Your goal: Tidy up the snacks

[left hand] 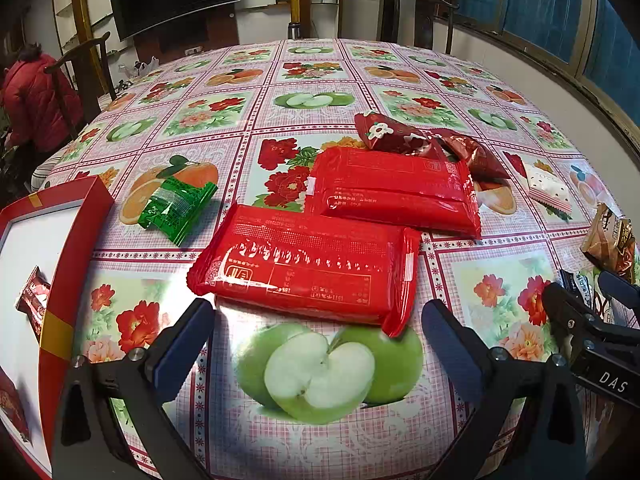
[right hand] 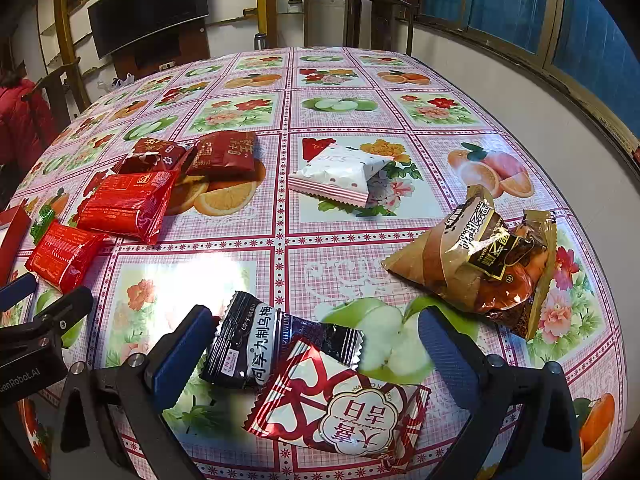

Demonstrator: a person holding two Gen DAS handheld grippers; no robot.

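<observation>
I am holding the left claw (left hand: 318,316) wide open and empty just above the table (left hand: 320,80), its blue fingers (left hand: 182,340) flanking the near edge of a bright red packet (left hand: 308,268); a second red packet (left hand: 394,192) is lying just behind that one, with dark red wrappers (left hand: 400,136) beyond it; a green packet (left hand: 174,208) is sitting to the left, beside the red-rimmed box (left hand: 76,236) that is holding a small dark red snack (left hand: 34,296); my right claw (right hand: 316,344) is likewise gaping open, empty, over a black plum packet (right hand: 256,352) and a red-and-white heart packet (right hand: 340,408), which are overlapping; a brown snack bag (right hand: 480,264) is resting to the right, and a white triangular packet (right hand: 340,176) is lying farther out.
</observation>
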